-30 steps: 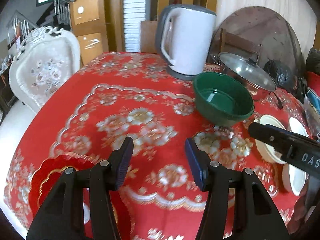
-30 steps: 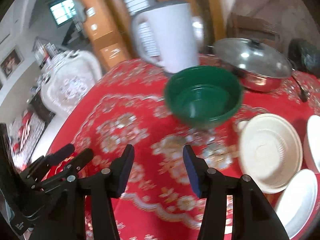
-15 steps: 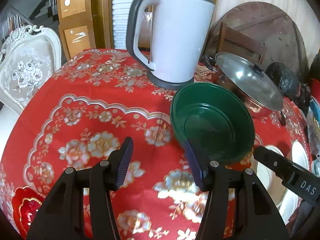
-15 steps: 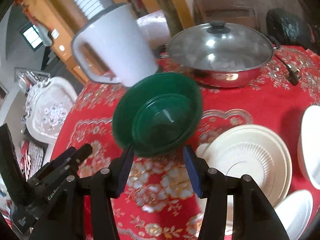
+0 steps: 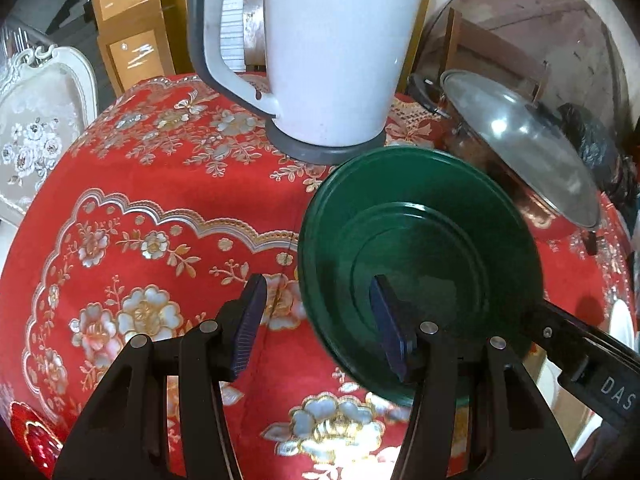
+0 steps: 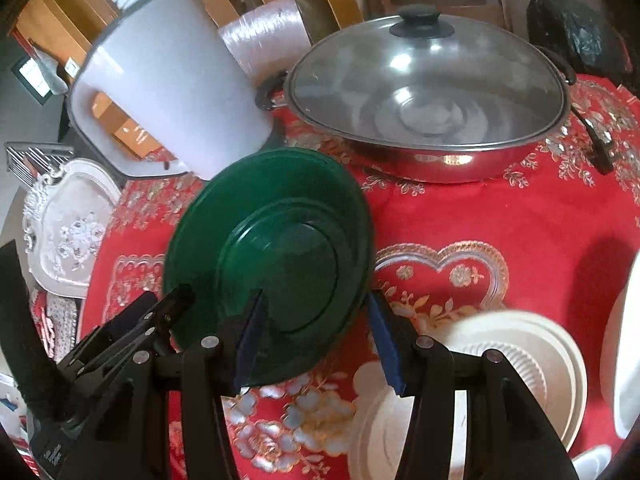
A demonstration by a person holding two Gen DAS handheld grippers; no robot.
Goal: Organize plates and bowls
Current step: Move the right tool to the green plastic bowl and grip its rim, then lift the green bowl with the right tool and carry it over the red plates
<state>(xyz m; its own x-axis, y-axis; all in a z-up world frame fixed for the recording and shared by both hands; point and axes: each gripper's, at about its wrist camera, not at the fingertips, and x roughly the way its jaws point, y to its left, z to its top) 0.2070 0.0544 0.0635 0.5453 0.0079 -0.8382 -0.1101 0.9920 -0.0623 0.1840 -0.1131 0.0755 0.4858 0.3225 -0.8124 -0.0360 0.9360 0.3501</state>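
Observation:
A dark green bowl (image 5: 420, 264) stands on the red flowered tablecloth (image 5: 152, 208) in front of the kettle. My left gripper (image 5: 316, 316) is open, straddling the bowl's left rim: one finger inside, one outside. My right gripper (image 6: 316, 332) is open, straddling the same bowl's (image 6: 276, 252) near right rim. A cream ribbed bowl (image 6: 516, 364) sits on cream plates at the right gripper's lower right. A red plate (image 5: 32, 436) shows at the left view's bottom left.
A white electric kettle (image 5: 332, 52) stands just behind the green bowl. A steel pan with a glass lid (image 6: 428, 96) stands at the back right. A white dish (image 6: 624, 352) lies at the far right edge. A white upholstered chair (image 5: 36, 128) stands beyond the table's left edge.
Both grippers have moved forward to the green bowl and now straddle its rim, the left one at its left side, the right one at its right. Both stay open.

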